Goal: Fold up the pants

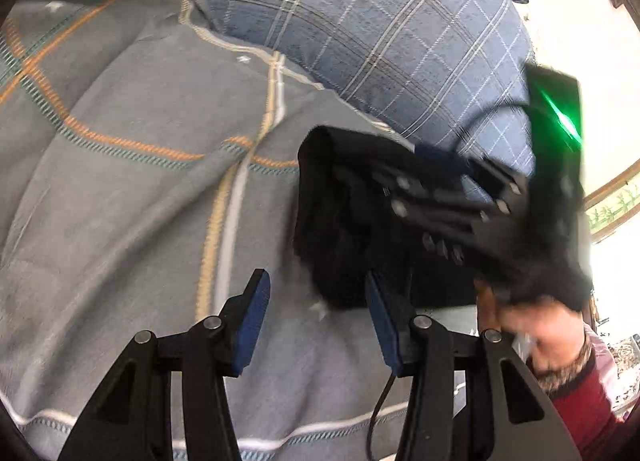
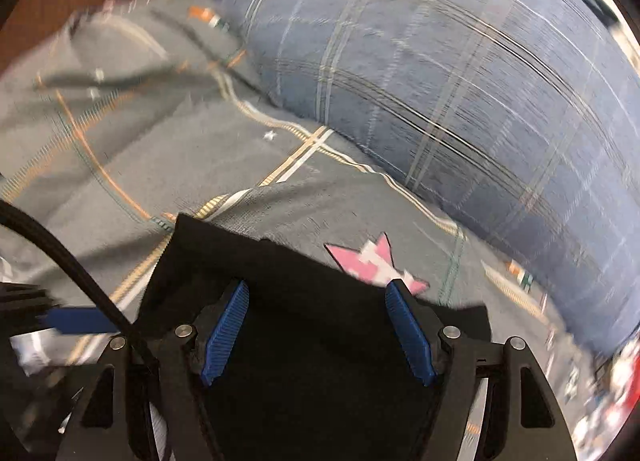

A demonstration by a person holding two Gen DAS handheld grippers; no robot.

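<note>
The black pants (image 1: 344, 217) lie folded into a compact bundle on the grey bedspread (image 1: 132, 165). In the left wrist view my left gripper (image 1: 316, 293) is open and empty, just left of and in front of the bundle. The right gripper (image 1: 448, 197) hovers over the bundle's right side, blurred. In the right wrist view the pants (image 2: 316, 341) fill the lower middle, and my right gripper (image 2: 318, 295) is open above them with nothing between its blue pads (image 2: 226, 335).
A blue plaid pillow (image 1: 400, 33) lies behind the pants and also shows in the right wrist view (image 2: 460, 81). A pink star print (image 2: 376, 261) is on the bedspread (image 2: 120, 141). A hand in a red sleeve (image 1: 560, 357) is at the right.
</note>
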